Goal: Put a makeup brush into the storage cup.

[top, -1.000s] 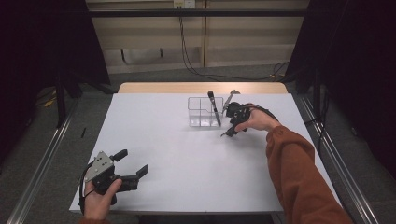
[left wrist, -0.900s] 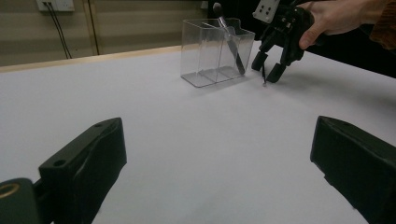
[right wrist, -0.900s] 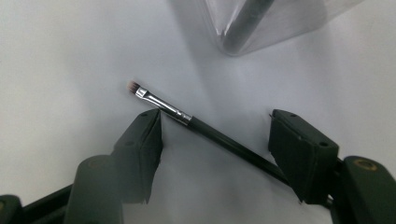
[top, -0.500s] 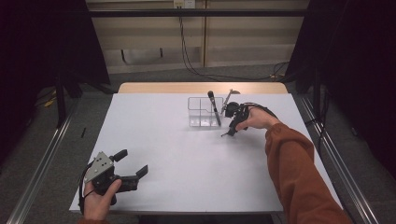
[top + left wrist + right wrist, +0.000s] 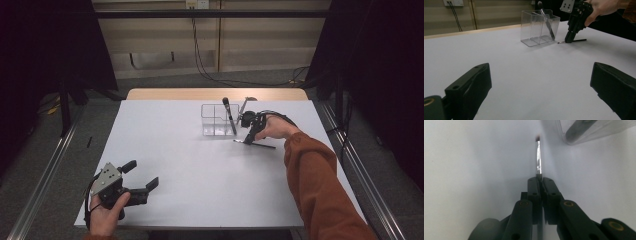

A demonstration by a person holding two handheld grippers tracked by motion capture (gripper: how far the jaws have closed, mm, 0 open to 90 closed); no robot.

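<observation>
Beside organizer [image 5: 216,120], right claw [image 5: 248,140] tight around brush [image 5: 260,145].

We hold our right gripper [image 5: 248,138] right of centre in the high view, tipped steeply down, its jaws just closed tight together with something thin clamped between them. Our right hand [image 5: 274,127] wraps its body, and the rust-sleeved forearm runs off to the lower right corner. In the lower left of that view our left hand [image 5: 106,214] cradles the left gripper [image 5: 141,177], lying roughly level with jaws spread wide and nothing between them.
</observation>
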